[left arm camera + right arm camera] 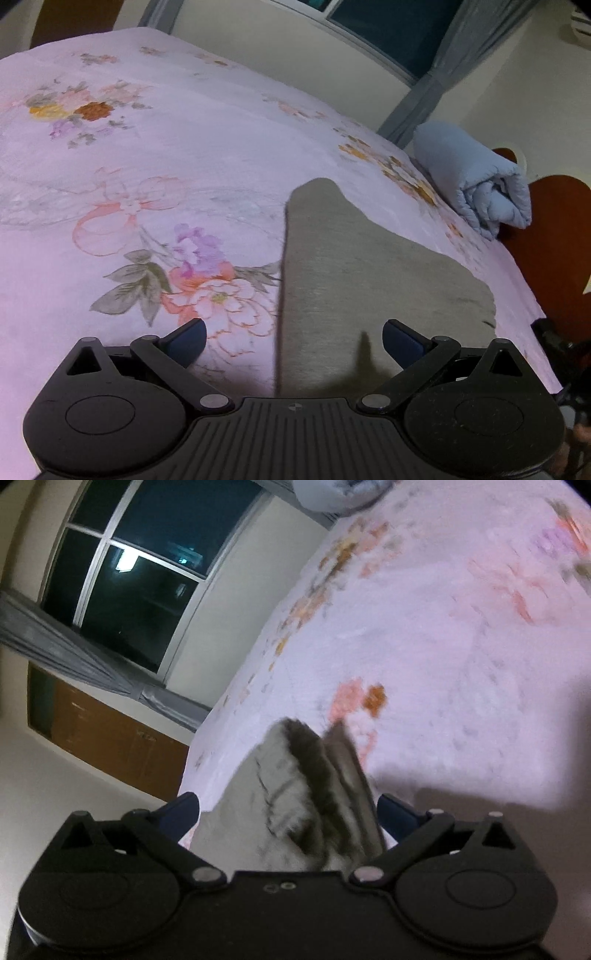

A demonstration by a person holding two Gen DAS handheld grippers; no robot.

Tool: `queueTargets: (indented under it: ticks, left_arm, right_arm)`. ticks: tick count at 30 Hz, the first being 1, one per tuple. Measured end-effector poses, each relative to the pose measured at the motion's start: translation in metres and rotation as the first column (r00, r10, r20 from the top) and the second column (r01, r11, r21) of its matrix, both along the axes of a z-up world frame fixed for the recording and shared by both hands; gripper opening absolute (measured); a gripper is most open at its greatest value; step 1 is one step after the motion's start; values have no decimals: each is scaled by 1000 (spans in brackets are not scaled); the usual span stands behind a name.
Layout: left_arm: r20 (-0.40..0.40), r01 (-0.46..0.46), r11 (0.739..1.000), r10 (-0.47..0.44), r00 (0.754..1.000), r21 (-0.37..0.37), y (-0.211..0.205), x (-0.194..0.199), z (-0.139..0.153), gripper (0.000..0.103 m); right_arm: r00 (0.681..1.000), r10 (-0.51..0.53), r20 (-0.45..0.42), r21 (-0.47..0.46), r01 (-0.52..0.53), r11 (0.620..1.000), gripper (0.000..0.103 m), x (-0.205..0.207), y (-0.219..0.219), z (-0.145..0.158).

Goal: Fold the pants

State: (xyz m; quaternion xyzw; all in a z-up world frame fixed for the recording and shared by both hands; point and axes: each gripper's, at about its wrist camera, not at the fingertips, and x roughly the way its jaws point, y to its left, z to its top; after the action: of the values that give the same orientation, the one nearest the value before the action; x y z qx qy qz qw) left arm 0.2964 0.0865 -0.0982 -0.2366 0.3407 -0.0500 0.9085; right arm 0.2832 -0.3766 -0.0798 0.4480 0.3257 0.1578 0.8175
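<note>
Pants — grey, of a soft knit — lie on the bed, over a pink sheet printed with flowers and ribbons. From the left wrist view they spread as one flat panel that narrows to a rounded end farther up the bed, its left edge straight and casting a dark shadow on the sheet. The left tongs hang just above the near part of this panel with their jaws wide; the blue fingertips stand well apart, one over the flowered sheet and one over the grey cloth, and neither presses on anything.

From the right wrist view the picture is blurred. Here the pants are bunched into upright folds with a dark crease down the middle, and this bunch sits between the fingers of the right tongs. Those jaws are spread wide too, and the pads seem to stand clear of the cloth on both sides — whether the right-hand pad brushes a fold cannot be told.

A rolled pale blue quilt rests at the far right edge of the bed, well apart from the pants. Beyond the bed are a dark window and grey curtains.
</note>
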Motion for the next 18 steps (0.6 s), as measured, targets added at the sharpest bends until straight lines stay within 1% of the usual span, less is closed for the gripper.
queueTargets:
  ticks: [2,4,8,15,17,18]
  left_arm:
    - [2,9,1000,-9,1000,15,-4,0,1,101]
    - [0,18,1000,-18,1000,25,-7,-1,1,101]
    - [-2,16,1000,-16,1000,23,-8,0,0,101]
    - [-5,22,999,-22,1000,27,-11,5,-2,101]
    - [-5,23,999,-23,1000,26,-12,7,-2,101]
    - [-6,24,999,-24,1000,25,-12,7,-2,101]
  right_arm:
    - [1000,14,-14,-19,-14,1000,97,-5,-2,-4]
    - [1000,19,-22,-16,-19,1000,97,-7,-3,-9]
    - [999,42,-26,7,-42,999,97,-5,-3,-10]
    - [997,71,-39,2,-71,998,97,3,0,-16]
    - [997,67,-37,-5,-67,998,97,4,0,-15]
    - [999,36,-15,-33,-37,999,97,1,-1,-9]
